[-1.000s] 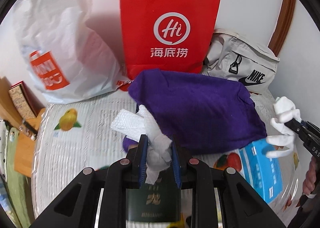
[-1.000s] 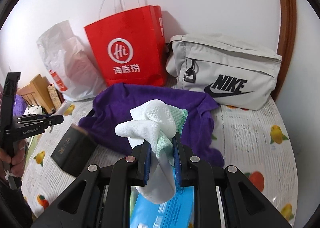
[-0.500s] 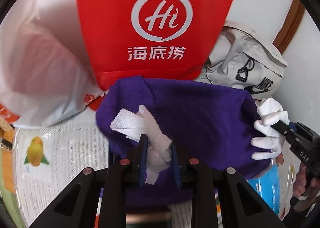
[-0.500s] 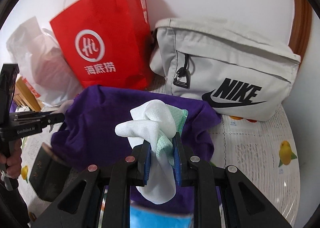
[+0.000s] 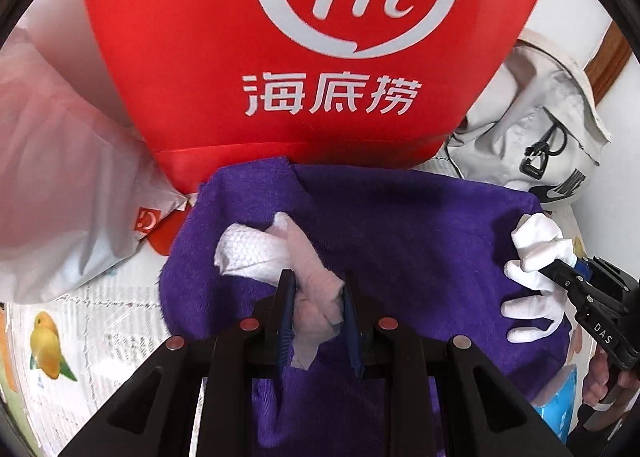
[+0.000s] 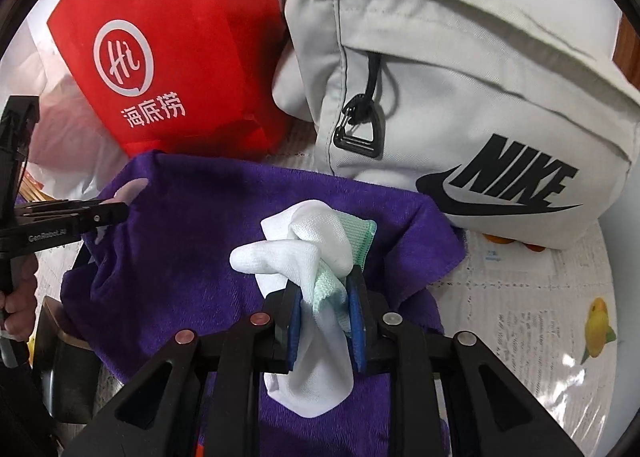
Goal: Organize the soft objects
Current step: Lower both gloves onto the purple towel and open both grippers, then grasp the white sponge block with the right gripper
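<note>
White cloth [image 5: 256, 253] clamped in left tool [image 5: 318, 311], glove [image 6: 304, 253] in right tool [image 6: 326, 321], both over purple towel [image 5: 400, 237].

Behind my workspace there's a red paper bag [image 5: 316, 57] with a white "Hi" logo and Chinese lettering standing upright against the white wall, and a crinkly white plastic bag [image 5: 60, 185] slumped right against its left side. On the other side I've got a light grey Nike bag [image 6: 460, 97] with a black zipper pull, sitting just beside the red one. Everything's on a clear-covered tablecloth [image 6: 532, 317] printed with little fruit pictures, plus a dark boxy thing [image 6: 68, 373] at the left edge of my right view and a bit of a blue packet [image 5: 560, 409] low on the right of my left view.
</note>
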`<action>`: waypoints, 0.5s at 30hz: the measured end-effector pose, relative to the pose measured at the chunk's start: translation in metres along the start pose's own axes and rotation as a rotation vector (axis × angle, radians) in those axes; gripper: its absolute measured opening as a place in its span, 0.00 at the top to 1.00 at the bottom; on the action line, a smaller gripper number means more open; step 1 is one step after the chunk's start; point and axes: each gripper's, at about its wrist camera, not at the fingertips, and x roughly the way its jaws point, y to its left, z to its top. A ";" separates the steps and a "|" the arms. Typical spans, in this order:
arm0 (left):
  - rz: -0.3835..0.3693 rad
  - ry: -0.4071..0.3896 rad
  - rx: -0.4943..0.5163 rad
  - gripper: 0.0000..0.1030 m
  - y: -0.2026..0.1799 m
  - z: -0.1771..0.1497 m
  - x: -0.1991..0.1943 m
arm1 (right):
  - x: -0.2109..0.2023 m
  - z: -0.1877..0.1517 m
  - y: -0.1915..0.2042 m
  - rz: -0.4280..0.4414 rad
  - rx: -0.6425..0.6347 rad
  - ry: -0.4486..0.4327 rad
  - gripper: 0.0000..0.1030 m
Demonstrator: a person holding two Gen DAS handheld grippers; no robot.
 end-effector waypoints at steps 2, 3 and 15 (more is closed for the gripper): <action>0.003 0.009 0.006 0.77 -0.002 0.003 0.006 | 0.004 0.002 -0.003 0.000 0.009 0.006 0.75; 0.006 0.009 0.009 0.75 -0.002 0.004 0.007 | 0.006 0.003 -0.005 0.004 0.014 0.011 0.74; 0.042 -0.041 0.047 0.37 -0.010 -0.001 -0.017 | -0.019 -0.002 -0.009 0.022 0.015 -0.022 0.44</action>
